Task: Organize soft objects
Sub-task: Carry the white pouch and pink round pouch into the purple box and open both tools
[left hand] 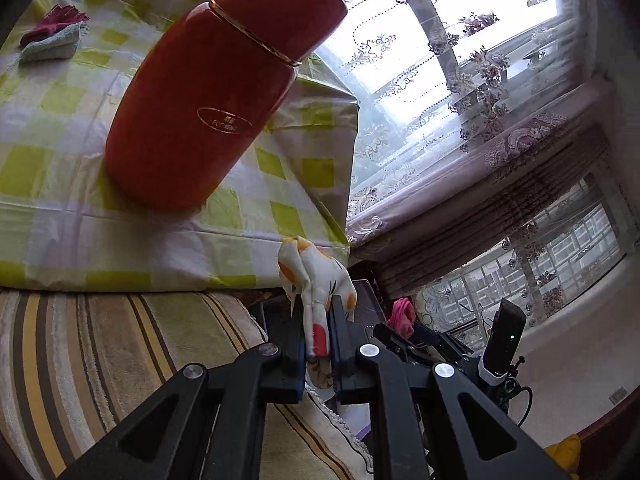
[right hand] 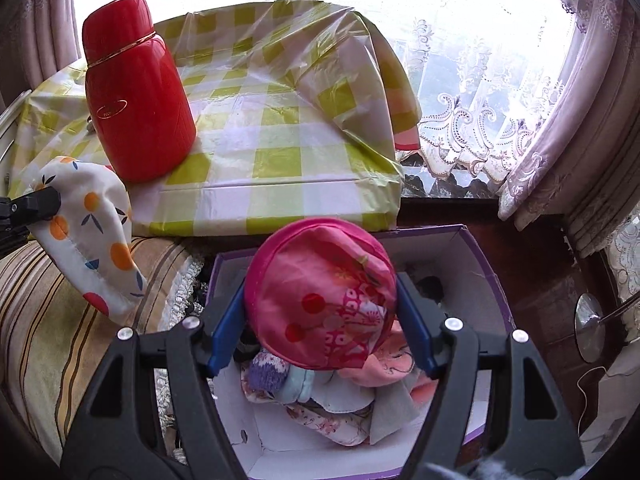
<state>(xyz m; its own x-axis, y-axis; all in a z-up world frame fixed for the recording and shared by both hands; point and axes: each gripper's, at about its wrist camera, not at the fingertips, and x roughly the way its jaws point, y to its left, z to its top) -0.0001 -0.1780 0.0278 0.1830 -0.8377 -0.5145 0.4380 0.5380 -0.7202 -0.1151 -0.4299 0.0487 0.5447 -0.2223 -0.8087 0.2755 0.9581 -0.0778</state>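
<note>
Pinching a pink pouch over the box, the right gripper is squashing its soft, light bulk; the left gripper is clenching a limp patterned cloth by its edge.

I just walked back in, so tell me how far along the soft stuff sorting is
Done: several soft items already lie in the box. In hand: the right gripper holds a pink pouch over the box, and the left gripper is shut on an orange-print cloth. Left: a maroon glove on a folded towel, both on the table.
</note>
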